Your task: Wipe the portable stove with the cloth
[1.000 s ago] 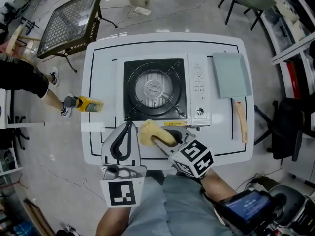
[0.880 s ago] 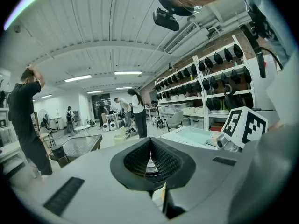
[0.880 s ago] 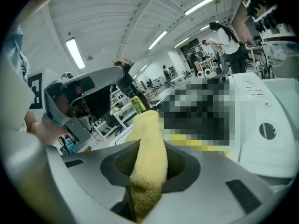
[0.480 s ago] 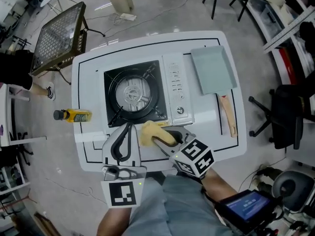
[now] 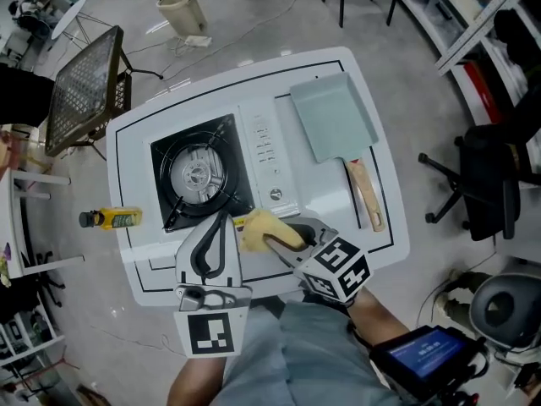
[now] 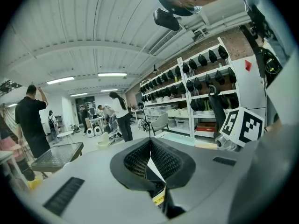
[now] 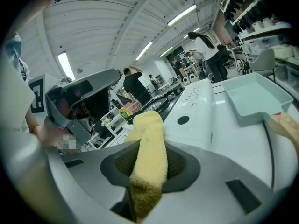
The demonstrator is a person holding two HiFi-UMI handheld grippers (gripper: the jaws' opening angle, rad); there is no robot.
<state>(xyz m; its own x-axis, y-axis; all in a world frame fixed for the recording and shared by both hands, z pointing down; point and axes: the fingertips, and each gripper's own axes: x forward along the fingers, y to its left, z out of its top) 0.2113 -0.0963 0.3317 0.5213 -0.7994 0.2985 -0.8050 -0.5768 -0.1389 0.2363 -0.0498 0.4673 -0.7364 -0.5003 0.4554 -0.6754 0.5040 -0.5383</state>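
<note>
On the left half of the table (image 5: 325, 214) sits the portable stove (image 5: 264, 155), burner to the left and knob panel to the right. The left tool (image 5: 218, 227) hovers by the table's near edge, clenched on nothing. Just right of it is the yellow cloth (image 5: 264, 227), a soft, light terry that'll flop and bunch. It's pinched mid-fold in the right tool (image 5: 283, 242), so a free wad sticks out past the tips for wiping. That wad sits at the stove's near edge; I can't tell whether it touches. Toward the right edge lies a pale green tray (image 5: 334, 117).
</note>
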